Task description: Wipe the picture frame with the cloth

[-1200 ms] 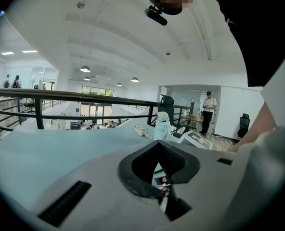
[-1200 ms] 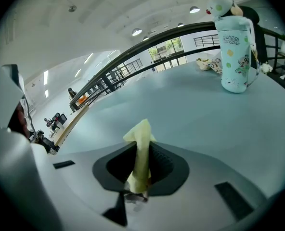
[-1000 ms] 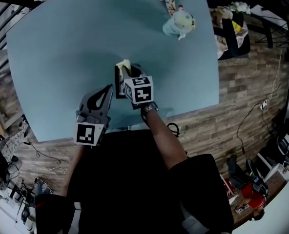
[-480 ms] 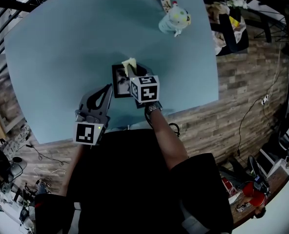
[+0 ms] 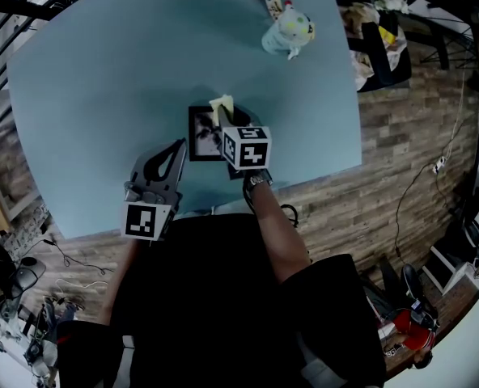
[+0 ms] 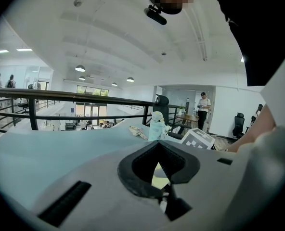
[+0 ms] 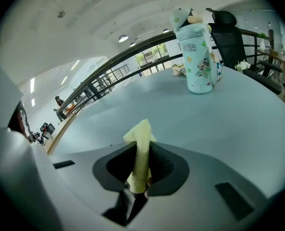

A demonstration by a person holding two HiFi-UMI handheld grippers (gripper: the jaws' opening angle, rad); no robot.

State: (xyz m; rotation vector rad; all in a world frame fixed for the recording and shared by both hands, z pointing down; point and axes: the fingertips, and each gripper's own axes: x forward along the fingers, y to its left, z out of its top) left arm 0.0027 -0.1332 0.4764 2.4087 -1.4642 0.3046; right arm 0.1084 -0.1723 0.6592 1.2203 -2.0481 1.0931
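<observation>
Right gripper [image 5: 228, 128]: jaws clamped on the cloth, held over the near middle of the table, its marker cube facing up.
Cloth [image 7: 142, 134]: pale yellow, pinched into 1 upright fold that sticks out past the jaw tips.
Picture frame [image 5: 201, 132]: dark-edged, lying flat on the table just left of the right gripper. The cloth's tip sits at the frame's upper right edge; whether it touches the frame, I can't tell from here.
Left gripper [image 5: 175, 149]: jaws together with nothing between them, resting low near the table's front edge, down and left of the frame and apart from it.
Table [image 5: 94, 79]: light blue top, bare over most of its surface.
Cup [image 7: 198, 61]: pale green with cartoon print and a lid, upright at the far side of the table, well apart from the frame.
Floor [image 5: 401, 144]: wood-pattern planks to the right of the table, with cables trailing across them.
</observation>
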